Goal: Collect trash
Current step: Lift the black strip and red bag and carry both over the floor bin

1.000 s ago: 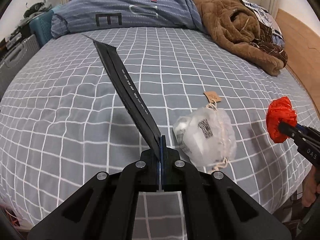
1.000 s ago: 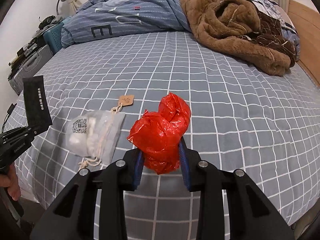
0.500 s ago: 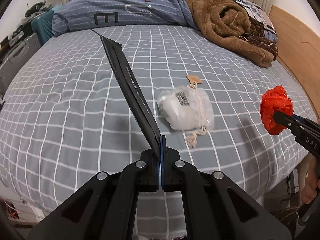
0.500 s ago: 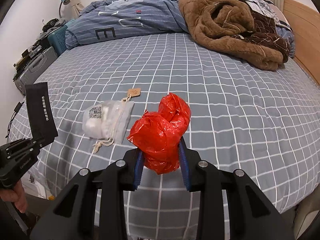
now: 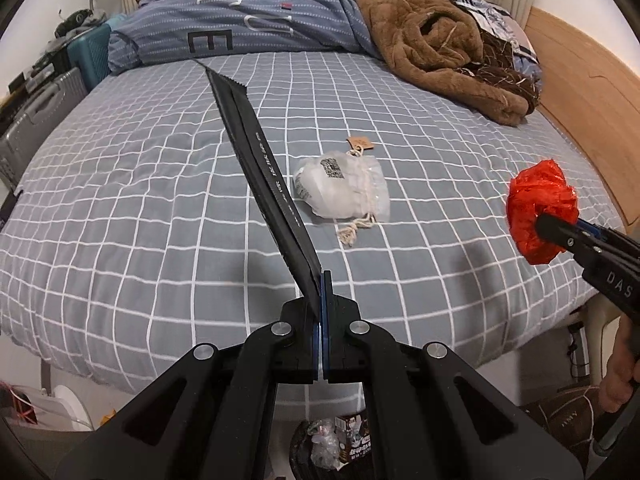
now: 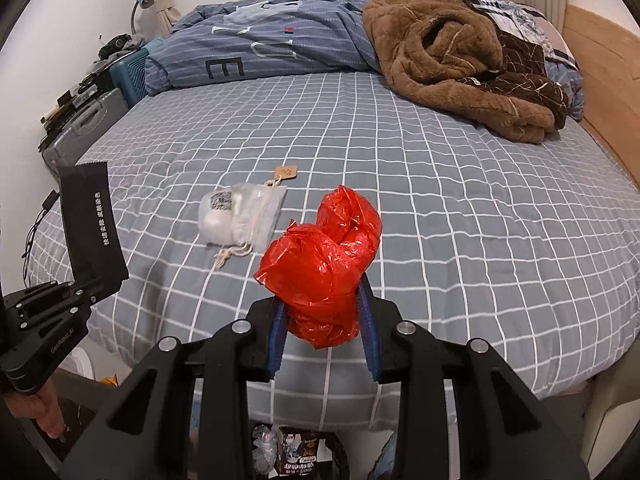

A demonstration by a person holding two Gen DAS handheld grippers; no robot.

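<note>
My left gripper (image 5: pixel 321 280) is shut on a flat black wrapper (image 5: pixel 260 160), held up over the bed's near edge; the wrapper also shows in the right wrist view (image 6: pixel 90 224). My right gripper (image 6: pixel 324 312) is shut on a crumpled red plastic bag (image 6: pixel 324 264), also seen from the left wrist (image 5: pixel 540 212). A clear drawstring pouch (image 5: pixel 344 192) with a brown paper tag (image 5: pixel 360 143) lies on the grey checked bedsheet (image 5: pixel 140 200); it also shows in the right wrist view (image 6: pixel 240 216). A dark bin with trash (image 5: pixel 332 448) stands on the floor below both grippers.
A brown fleece blanket (image 6: pixel 452 56) and a blue striped duvet (image 6: pixel 260 44) lie at the far end of the bed. A wooden headboard (image 6: pixel 604 92) runs along the right. Suitcases and clutter (image 6: pixel 84 116) stand on the left. A brown ball (image 5: pixel 568 420) lies on the floor.
Both grippers have pulled back from the bed with their loads. The pouch now lies farther away, and the bed's edge and the bin on the floor have come into view.
</note>
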